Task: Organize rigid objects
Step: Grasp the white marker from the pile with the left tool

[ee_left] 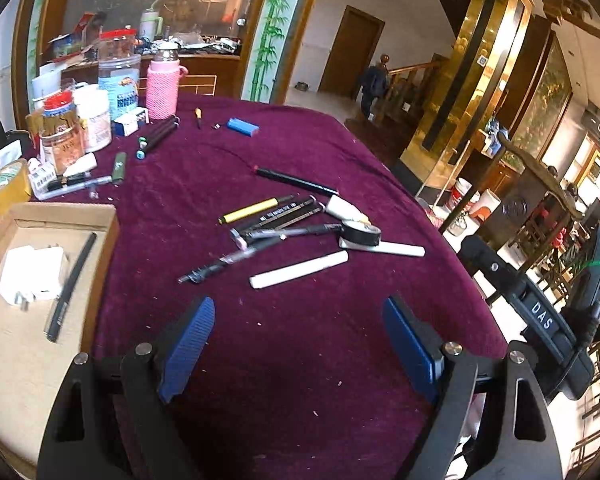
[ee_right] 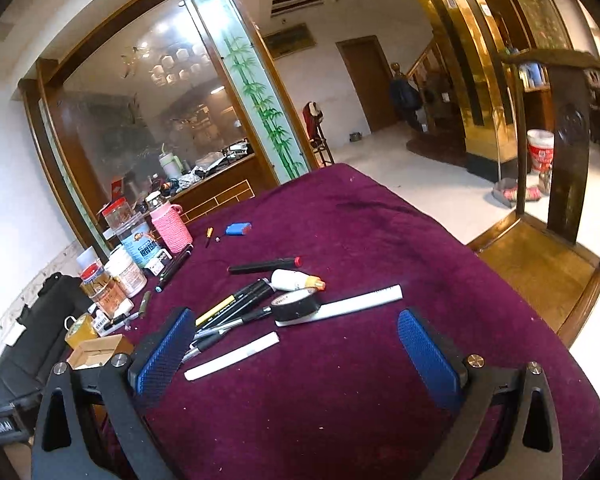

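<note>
My left claw [ee_left: 298, 328] and right claw [ee_right: 296, 346] both stand wide and empty above the maroon counter [ee_left: 284, 380]. The cardboard box [ee_left: 100, 240] sits left; pens [ee_left: 276, 216], black tape roll [ee_left: 361, 234] lie centre.

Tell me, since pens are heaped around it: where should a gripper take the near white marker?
Grip the near white marker mid-barrel, from above, jaws straddling across its length. It lies flat and alone on the purple cloth, clear of the pen pile.

Left gripper [ee_left: 298, 330], right gripper [ee_right: 296, 346] (jaws apart).
</note>
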Available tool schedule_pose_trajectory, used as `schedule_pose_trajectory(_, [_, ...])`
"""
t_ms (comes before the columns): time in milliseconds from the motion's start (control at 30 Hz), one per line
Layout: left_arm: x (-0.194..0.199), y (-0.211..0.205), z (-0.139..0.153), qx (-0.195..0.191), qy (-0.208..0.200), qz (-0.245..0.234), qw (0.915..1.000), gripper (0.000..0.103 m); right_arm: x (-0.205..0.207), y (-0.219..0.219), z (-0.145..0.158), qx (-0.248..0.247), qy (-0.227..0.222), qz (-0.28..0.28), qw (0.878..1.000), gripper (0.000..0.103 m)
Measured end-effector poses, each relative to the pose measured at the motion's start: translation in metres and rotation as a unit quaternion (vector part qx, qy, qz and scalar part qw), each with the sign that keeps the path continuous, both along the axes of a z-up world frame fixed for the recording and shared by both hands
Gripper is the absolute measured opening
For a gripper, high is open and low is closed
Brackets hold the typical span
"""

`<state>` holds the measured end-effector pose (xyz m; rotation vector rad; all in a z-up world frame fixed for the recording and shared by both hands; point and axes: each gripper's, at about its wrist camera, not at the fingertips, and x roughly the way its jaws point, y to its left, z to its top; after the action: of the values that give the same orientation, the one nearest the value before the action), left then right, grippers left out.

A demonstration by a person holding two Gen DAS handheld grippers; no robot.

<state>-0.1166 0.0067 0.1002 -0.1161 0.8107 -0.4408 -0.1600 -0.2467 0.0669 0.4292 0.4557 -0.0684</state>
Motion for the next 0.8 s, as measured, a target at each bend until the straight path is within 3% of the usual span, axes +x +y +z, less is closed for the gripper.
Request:
schedule_pose_trajectory(167, [0.006,-0.005,-0.015,0.007,0.021,0.002,0.9997,0.085,0.004,0.001,0.003,-0.012,-0.009,0.007,1.000,0.103])
schedule_pose_trajectory(367, [0.017,0.007,-0.029,-0.001,0.053,0.018,0.9984,0.085,0.028,0.001,0.019,-0.016,-0.057,0.018,0.998,0.103])
schedule_pose_trajectory(567, [0.026,0.024,-0.033,0.006,0.074,0.048,0.9960,0.085,0.104,-0.011,0.006,-0.022,-0.010,0.017,1.000,0.103])
schedule_pose_trajectory(733, [0.043,0.023,-0.040,0.066,0.067,0.064,0.9935,0.085,0.126,-0.019,-0.025,0.002,0.031,0.024,0.999,0.102])
schedule_pose_trajectory(800, [0.057,0.015,-0.047,0.075,0.074,0.060,0.9926,0.085,0.123,-0.022,-0.024,0.009,0.018,0.025,1.000,0.102])
